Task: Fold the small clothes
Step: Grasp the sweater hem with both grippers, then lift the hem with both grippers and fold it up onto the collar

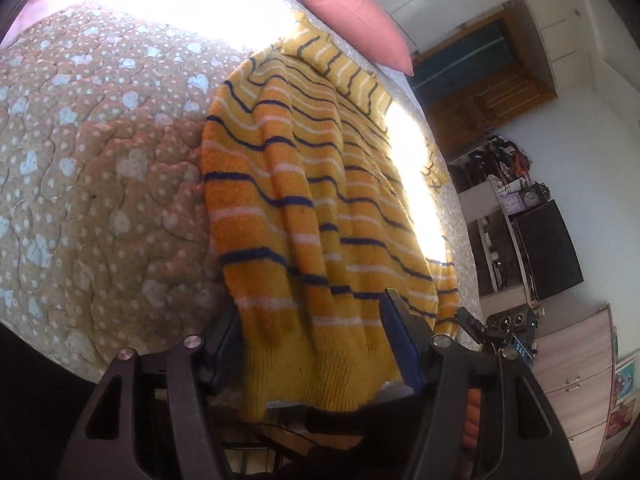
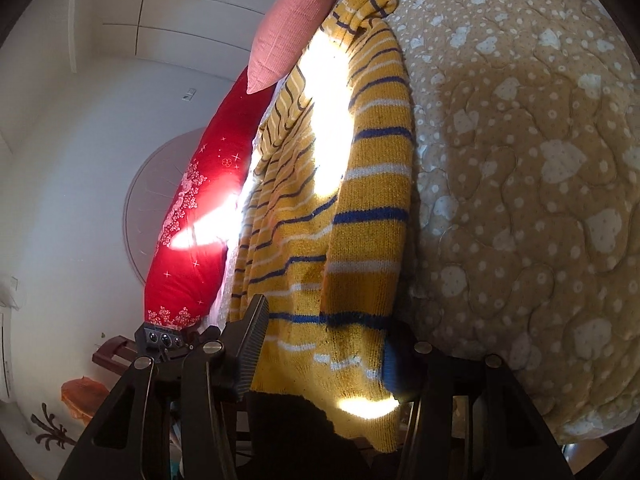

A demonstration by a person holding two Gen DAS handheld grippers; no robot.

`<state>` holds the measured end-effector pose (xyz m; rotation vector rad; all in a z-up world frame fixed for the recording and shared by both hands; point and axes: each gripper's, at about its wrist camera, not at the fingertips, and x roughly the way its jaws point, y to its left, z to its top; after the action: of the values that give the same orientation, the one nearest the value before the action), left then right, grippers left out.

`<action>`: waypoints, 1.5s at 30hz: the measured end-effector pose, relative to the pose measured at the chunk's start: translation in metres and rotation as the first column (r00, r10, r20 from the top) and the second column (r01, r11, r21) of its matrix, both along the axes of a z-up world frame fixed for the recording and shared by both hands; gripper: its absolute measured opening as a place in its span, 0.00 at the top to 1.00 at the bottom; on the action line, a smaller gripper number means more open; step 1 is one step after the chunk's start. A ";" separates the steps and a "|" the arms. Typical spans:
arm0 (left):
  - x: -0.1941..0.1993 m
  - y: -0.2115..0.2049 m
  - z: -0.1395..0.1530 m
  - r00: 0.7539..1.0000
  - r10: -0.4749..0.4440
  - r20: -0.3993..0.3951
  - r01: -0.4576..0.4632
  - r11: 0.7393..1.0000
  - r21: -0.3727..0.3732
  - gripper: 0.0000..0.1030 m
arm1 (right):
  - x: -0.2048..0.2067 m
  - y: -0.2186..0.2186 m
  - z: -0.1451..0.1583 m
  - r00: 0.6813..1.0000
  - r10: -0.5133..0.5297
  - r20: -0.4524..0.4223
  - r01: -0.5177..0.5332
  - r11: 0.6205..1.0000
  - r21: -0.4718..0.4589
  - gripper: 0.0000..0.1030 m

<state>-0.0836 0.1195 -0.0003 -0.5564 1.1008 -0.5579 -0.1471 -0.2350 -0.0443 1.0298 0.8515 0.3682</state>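
The main risk, as I judge it, is a lopsided or lost hold; each gripper straddles the near hem of the sweater (image 1: pixel 320 200) with its jaws wide apart, so if either closes on only the top layer, or on a loose ridge of knit, that corner may slip free as it is lifted and the fold would land crooked; the knit looks thick and stretchy, so pulling one side harder than the other could drag the whole garment along the bed (image 1: pixel 100 160) and bunch it further; the hem already overhangs the near edge of the bed, and a slack release there might let it slide off.

The left gripper (image 1: pixel 312 332) is spread wide with the hem lying between its fingers, not pinched; the right gripper (image 2: pixel 324 340) is likewise wide open around the hem, gripping nothing.

The sweater is mustard-yellow knit with dark blue and white stripes and a plain ribbed hem; it lies lengthwise on the quilted tan bed cover, its hem nearest the grippers and its upper part reaching towards the pink pillow (image 1: pixel 356 20) at the far end; long wrinkles run along its length, and a bright band of sunlight crosses it, washing out part of the pattern.
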 end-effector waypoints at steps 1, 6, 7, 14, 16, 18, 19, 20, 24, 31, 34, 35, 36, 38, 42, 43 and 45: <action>-0.002 0.001 -0.001 1.000 0.015 -0.012 -0.015 0.999 0.031 0.64 | 0.000 0.002 0.000 1.000 -0.006 -0.009 0.006 1.000 -0.021 0.60; 0.003 -0.001 0.002 0.994 0.079 -0.075 -0.072 0.993 0.097 0.88 | 0.010 0.005 -0.004 0.997 -0.033 -0.072 0.027 0.996 -0.083 0.89; -0.001 -0.001 0.008 0.995 0.084 -0.056 -0.077 0.990 0.121 0.89 | 0.009 0.006 0.000 0.997 -0.027 -0.068 0.020 0.995 -0.099 0.89; -0.036 0.007 0.044 0.997 0.074 0.028 -0.077 0.982 0.172 0.91 | -0.019 -0.006 0.014 0.999 0.036 -0.010 -0.037 0.997 -0.071 0.91; -0.044 0.011 0.049 0.998 0.060 0.023 -0.063 0.984 0.165 0.92 | -0.032 -0.013 0.014 0.999 0.032 -0.005 -0.032 0.999 -0.033 0.91; -0.054 0.013 0.051 0.998 0.055 0.021 -0.058 0.981 0.186 0.92 | -0.045 -0.017 0.013 0.999 0.036 0.002 -0.036 0.999 0.000 0.91; -0.059 0.015 0.051 0.998 0.053 0.024 -0.056 0.978 0.199 0.92 | -0.052 -0.019 0.012 1.000 0.031 -0.001 -0.031 1.000 0.000 0.91; -0.063 0.017 0.050 0.998 0.052 0.021 -0.055 0.977 0.208 0.92 | -0.059 -0.020 0.010 1.000 0.027 -0.005 -0.027 1.000 0.003 0.91; -0.058 0.027 0.042 0.998 0.069 -0.011 -0.066 0.981 0.183 0.92 | -0.071 -0.022 0.005 1.000 0.019 -0.023 -0.018 1.000 0.015 0.90; 0.014 0.032 0.084 0.990 0.108 0.086 -0.117 0.988 0.104 0.93 | -0.014 -0.022 0.057 0.996 0.068 0.055 -0.064 0.996 -0.068 0.90; 0.058 0.017 0.106 0.984 0.108 0.143 -0.126 0.984 0.123 0.92 | 0.033 -0.028 0.085 0.994 0.050 0.094 -0.040 0.994 -0.107 0.90; 0.075 0.013 0.112 0.982 0.105 0.156 -0.125 0.984 0.128 0.92 | 0.051 -0.031 0.093 0.994 0.034 0.103 -0.021 0.992 -0.126 0.90; 0.092 0.009 0.116 0.981 0.106 0.162 -0.128 0.983 0.133 0.92 | 0.068 -0.034 0.099 0.994 0.023 0.109 -0.008 0.991 -0.137 0.90; 0.126 0.000 0.121 0.980 0.116 0.159 -0.139 0.980 0.141 0.92 | 0.103 -0.041 0.107 0.994 -0.002 0.106 0.016 0.991 -0.133 0.90; 0.183 -0.013 0.124 0.978 0.139 0.159 -0.166 0.970 0.178 0.92 | 0.161 -0.051 0.112 0.996 -0.049 0.072 0.062 0.980 -0.190 0.89; 0.196 -0.017 0.122 0.978 0.141 0.151 -0.168 0.968 0.186 0.92 | 0.173 -0.054 0.110 0.997 -0.062 0.054 0.072 0.977 -0.201 0.89; 0.218 -0.026 0.115 0.981 0.148 0.127 -0.171 0.965 0.198 0.92 | 0.196 -0.057 0.103 0.997 -0.081 0.015 0.083 0.972 -0.219 0.89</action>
<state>0.1341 0.0938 0.1142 -0.4211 0.9841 -0.3240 0.0488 -0.2923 0.0586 0.8549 0.8218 0.2016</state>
